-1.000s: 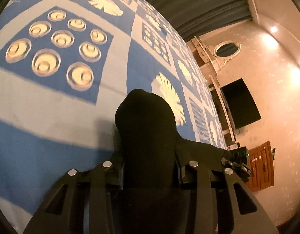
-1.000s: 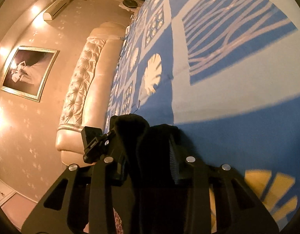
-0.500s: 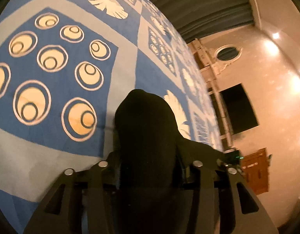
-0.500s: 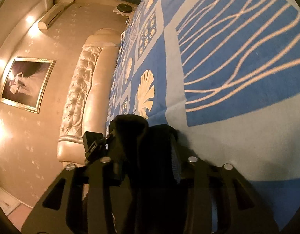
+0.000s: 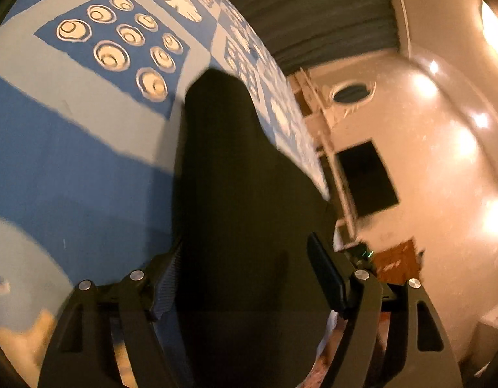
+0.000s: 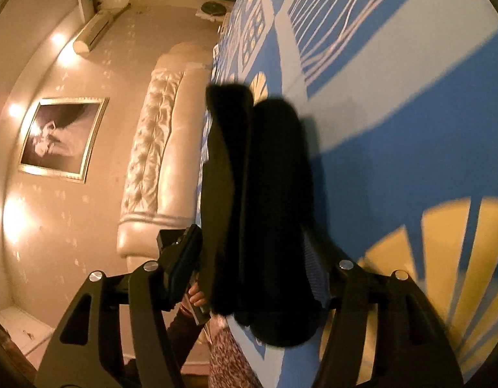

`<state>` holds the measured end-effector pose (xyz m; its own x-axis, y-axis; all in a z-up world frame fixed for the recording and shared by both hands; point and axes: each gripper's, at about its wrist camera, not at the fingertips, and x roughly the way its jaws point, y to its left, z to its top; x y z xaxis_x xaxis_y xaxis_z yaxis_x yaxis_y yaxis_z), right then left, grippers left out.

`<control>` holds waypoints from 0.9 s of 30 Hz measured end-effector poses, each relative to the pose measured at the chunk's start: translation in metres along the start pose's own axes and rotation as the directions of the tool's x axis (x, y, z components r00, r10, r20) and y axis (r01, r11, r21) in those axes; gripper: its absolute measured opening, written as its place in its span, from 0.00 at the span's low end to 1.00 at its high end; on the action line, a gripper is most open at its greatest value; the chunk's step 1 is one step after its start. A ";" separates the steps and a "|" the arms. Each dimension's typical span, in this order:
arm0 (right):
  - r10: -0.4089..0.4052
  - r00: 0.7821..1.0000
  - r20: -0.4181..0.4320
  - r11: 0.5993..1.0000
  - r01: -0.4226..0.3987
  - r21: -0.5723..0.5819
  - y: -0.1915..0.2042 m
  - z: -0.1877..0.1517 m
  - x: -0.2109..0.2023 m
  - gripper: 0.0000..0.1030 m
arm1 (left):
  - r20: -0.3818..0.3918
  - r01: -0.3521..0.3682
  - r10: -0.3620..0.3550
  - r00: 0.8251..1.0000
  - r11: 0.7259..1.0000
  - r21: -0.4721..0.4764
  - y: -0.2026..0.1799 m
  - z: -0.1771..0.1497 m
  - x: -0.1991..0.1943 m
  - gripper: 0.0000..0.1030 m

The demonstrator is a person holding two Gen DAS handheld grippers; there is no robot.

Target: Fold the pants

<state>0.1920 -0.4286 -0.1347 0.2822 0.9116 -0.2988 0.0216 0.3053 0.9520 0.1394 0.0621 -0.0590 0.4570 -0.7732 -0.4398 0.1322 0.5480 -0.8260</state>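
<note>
Left hand-held gripper (image 5: 245,278) had just spread, pads off pants (image 5: 236,194) | right hand-held gripper (image 6: 252,265) likewise, cloth loose between jaws | pants lay on bed (image 5: 71,168) | I judged both were releasing to set the fold.

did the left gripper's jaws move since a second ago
Yes. The left gripper has just been opening: its pads, earlier tight against the black pants, now stand apart from the cloth, which lies on the blue bedspread.
</note>
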 end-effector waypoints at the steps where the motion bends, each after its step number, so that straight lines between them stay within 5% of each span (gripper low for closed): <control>1: -0.002 1.000 -0.007 1.000 0.002 -0.004 0.001 -0.004 0.001 0.59 | -0.017 -0.026 0.027 1.000 0.999 0.037 -0.005 -0.005 0.003 0.70; 3: -0.025 1.000 -0.006 1.000 0.025 -0.016 0.005 -0.011 0.003 0.57 | -0.027 -0.075 0.078 0.997 0.993 0.095 -0.014 -0.010 0.009 0.70; 5: -0.086 0.996 0.003 0.995 0.086 -0.042 0.009 -0.015 0.004 0.42 | -0.022 -0.118 0.121 0.992 0.986 0.114 -0.018 -0.011 0.014 0.68; 7: -0.138 0.990 0.016 0.988 0.138 -0.062 0.011 -0.018 0.003 0.31 | -0.015 -0.135 0.137 0.990 0.987 0.086 -0.014 -0.009 0.015 0.55; 13: -0.159 0.987 0.038 0.982 0.162 -0.093 0.018 -0.026 -0.001 0.27 | -0.005 -0.110 0.111 0.994 0.993 0.031 -0.006 -0.008 0.011 0.39; 27: -0.146 0.989 0.024 0.984 0.147 -0.096 0.014 -0.029 -0.010 0.26 | 0.000 -0.132 0.132 0.991 0.991 0.025 -0.011 -0.002 0.022 0.38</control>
<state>0.1621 -0.4255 -0.1207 0.2988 0.8506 -0.4327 -0.0290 0.4613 0.8868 0.1459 0.0382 -0.0605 0.4704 -0.6938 -0.5453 0.0922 0.6532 -0.7515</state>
